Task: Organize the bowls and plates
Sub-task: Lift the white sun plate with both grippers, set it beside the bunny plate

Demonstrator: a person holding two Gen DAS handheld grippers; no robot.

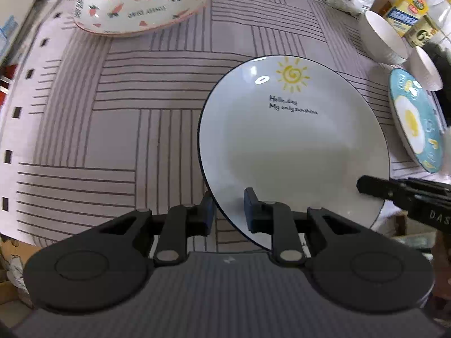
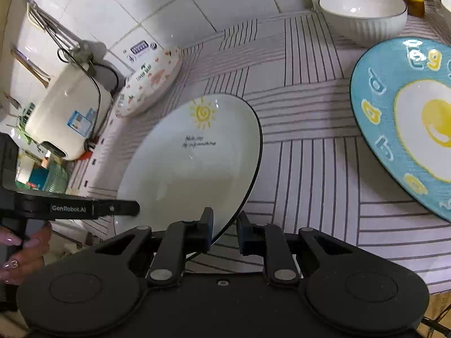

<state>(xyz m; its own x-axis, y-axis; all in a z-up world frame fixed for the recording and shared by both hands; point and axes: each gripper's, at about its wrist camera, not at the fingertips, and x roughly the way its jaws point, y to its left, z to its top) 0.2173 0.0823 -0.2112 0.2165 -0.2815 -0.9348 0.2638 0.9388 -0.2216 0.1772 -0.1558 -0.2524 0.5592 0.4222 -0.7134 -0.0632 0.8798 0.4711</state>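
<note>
A: Left wrist view?
B: Your left gripper (image 1: 227, 209) has its fingers narrow, straddling the sun plate's (image 1: 293, 146) near rim; contact unclear. Plate sits on the striped tablecloth (image 1: 126, 112), floral plate (image 1: 141, 0) beyond.

A: Right wrist view?
B: Your right gripper (image 2: 224, 230) likewise straddles the rim, not clamped. Blue egg plate (image 2: 403, 118) lies right, white bowl (image 2: 363, 14) behind.

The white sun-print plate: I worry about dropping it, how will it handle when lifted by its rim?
The round white sun-print plate looks glazed and glossy, so probably slippery. It seems rigid ceramic, likely breakable. The left gripper and right gripper both straddle its thin rim, which may pivot.
</note>
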